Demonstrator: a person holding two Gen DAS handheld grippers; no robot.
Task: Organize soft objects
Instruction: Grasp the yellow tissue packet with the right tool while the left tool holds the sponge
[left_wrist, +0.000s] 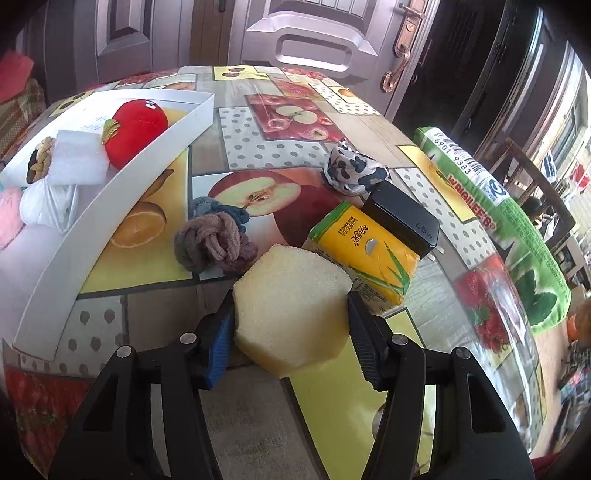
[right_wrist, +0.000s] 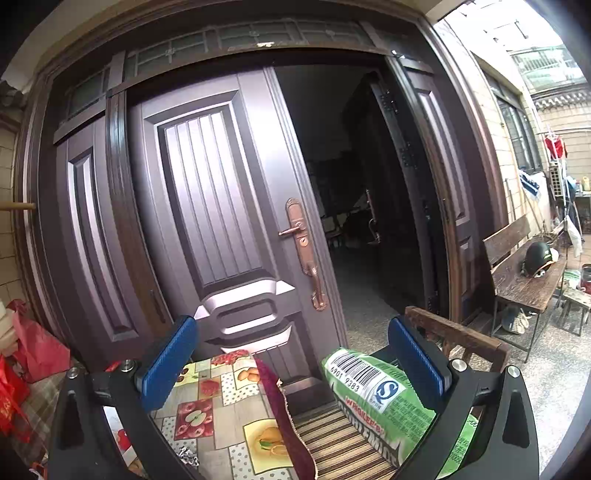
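A pale yellow sponge (left_wrist: 291, 302) sits on the fruit-print tablecloth (left_wrist: 424, 295), and my left gripper (left_wrist: 288, 314) is shut on it, a pad pressing each side. Behind it lie a knot of brown and grey scrunchies (left_wrist: 214, 243), a black-and-white fabric scrunchie (left_wrist: 351, 173) and a yellow tissue pack (left_wrist: 369, 254). At the left, a white tray (left_wrist: 110, 192) holds a red plush apple (left_wrist: 138, 129), a white foam block (left_wrist: 79, 162) and a white plastic bag (left_wrist: 44, 206). My right gripper (right_wrist: 291, 354) is open and holds nothing, facing the door above the table's edge.
A black box (left_wrist: 402, 218) stands behind the tissue pack. A large green snack bag (left_wrist: 498, 206) lies along the table's right edge, under the right gripper's finger (right_wrist: 417, 358). Beyond the table are a brown door (right_wrist: 221, 206), an open doorway and a wooden bench (right_wrist: 524, 280).
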